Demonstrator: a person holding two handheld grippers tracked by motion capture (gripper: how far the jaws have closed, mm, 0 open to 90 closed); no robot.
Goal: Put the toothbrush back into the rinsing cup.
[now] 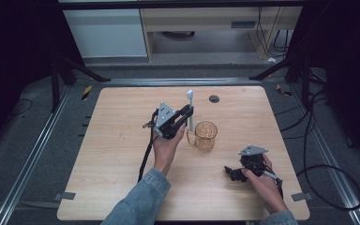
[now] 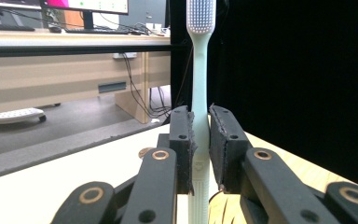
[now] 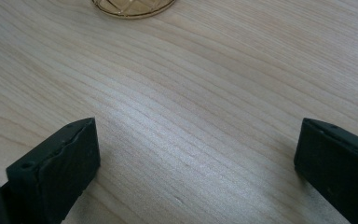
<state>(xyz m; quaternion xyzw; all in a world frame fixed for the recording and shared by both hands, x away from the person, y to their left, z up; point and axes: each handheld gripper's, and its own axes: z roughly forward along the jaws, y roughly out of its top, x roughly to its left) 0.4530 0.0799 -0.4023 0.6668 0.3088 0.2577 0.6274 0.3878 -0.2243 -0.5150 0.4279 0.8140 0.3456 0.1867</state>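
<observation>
The left gripper (image 1: 186, 112) is clamped on a pale mint toothbrush (image 1: 190, 110), holding it upright by the handle with the bristle head at the top. In the left gripper view both black pads (image 2: 185, 140) press against the handle from either side, the toothbrush (image 2: 199, 93) rising straight up between them and its ribbed lower handle running down below the jaws toward the bottom edge. The white bristle head stands well above the jaw tips. In the high view the lower end of the toothbrush drops just beside the rim of an amber glass mug (image 1: 205, 136), which sits right below and slightly to the far side of the left gripper's jaws, its handle turned toward the person's left hand (image 1: 168, 147); whether the toothbrush tip is inside the mug or only at its rim cannot be told. A sliver of the mug's patterned glass (image 2: 226, 207) shows under the jaws in the left gripper view. The right gripper (image 1: 230, 172) rests low over the wooden table (image 1: 122, 140), well apart from the mug and nearer to the person, held in the right hand (image 1: 262, 180). Its jaws stand wide apart with only bare wood between them, and in the right gripper view the base of the mug (image 3: 133, 7) lies ahead of those jaws, at the top edge.
</observation>
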